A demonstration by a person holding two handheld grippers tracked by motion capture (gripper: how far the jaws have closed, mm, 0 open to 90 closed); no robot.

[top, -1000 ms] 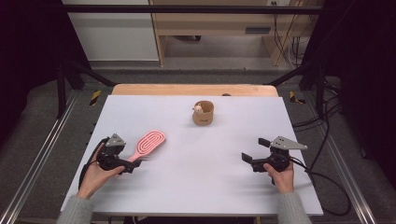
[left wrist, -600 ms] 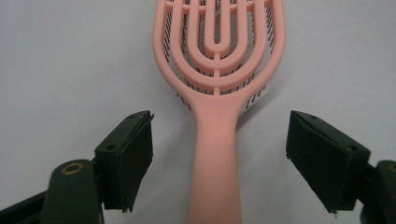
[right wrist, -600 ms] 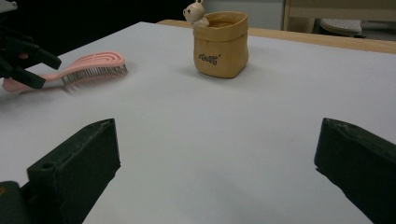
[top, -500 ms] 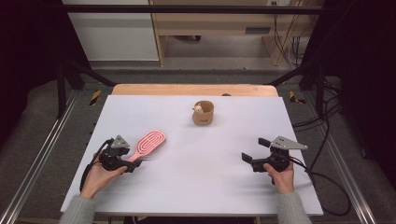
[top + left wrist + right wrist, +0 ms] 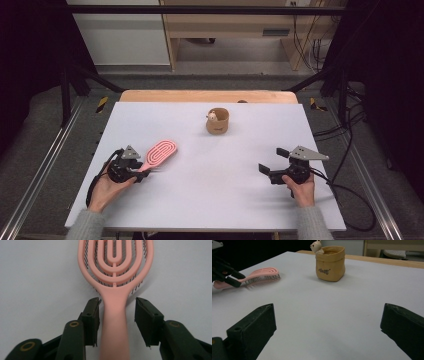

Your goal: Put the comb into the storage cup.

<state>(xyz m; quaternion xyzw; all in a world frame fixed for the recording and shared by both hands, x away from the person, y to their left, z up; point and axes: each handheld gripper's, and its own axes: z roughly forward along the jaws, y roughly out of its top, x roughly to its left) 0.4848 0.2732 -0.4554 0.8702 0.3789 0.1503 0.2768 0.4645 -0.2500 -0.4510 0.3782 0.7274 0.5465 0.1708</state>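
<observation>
A pink hairbrush [image 5: 161, 152] lies flat on the white table [image 5: 225, 195] at the left, head pointing away from me. My left gripper [image 5: 145, 172] straddles its handle. In the left gripper view the handle [image 5: 115, 322] runs between the jaws; they have just been closing, with the left pad [image 5: 93, 315] almost against it and a gap at the right pad. My right gripper [image 5: 271, 160] rests open and empty at the right front. A tan pot with a small bear figure [image 5: 218, 122] stands at the back centre.
In the right gripper view, beyond my own right gripper [image 5: 328, 307], I see the pot [image 5: 330, 265], the brush [image 5: 262, 273] and the left gripper [image 5: 234, 278] farther off. A wooden strip [image 5: 200, 96] borders the table's far edge. Metal rails and cables lie on the floor at both sides.
The left gripper's jaws have drawn in around the brush handle. Both hands and the brush stayed where they were.
</observation>
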